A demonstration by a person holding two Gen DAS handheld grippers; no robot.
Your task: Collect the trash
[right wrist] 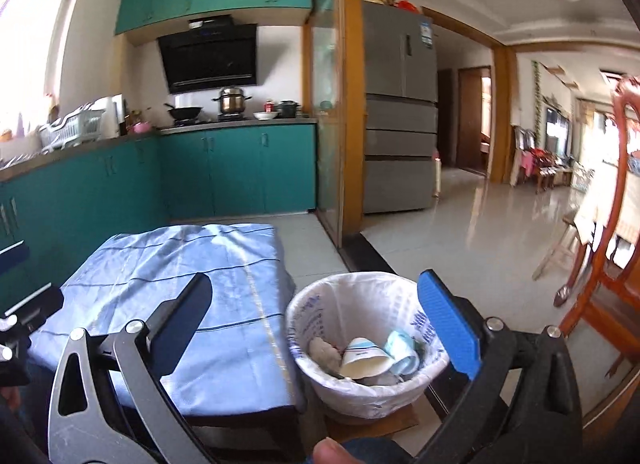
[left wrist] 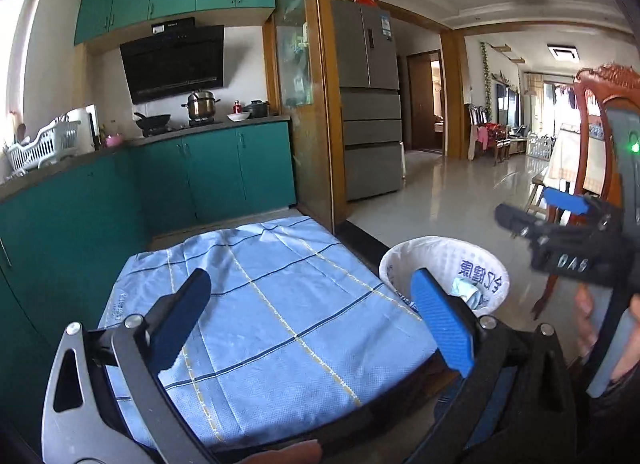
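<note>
A low table (right wrist: pixel 240 412) stands on the pale tiled floor (right wrist: pixel 460 248), covered by a light blue checked cloth (right wrist: pixel 180 304) that drapes over its edges. Nothing else lies on the cloth. Just beside the table, a bin (right wrist: pixel 320 380) lined with a white printed bag sits on what looks like a flat brown board (right wrist: pixel 400 422), holding crumpled paper cups (right wrist: pixel 366 360).

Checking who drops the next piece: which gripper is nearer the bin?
Right. The right gripper hangs open just beside and above the bin. The left gripper, also open, is over the blue cloth, with the bin off to its right.
</note>
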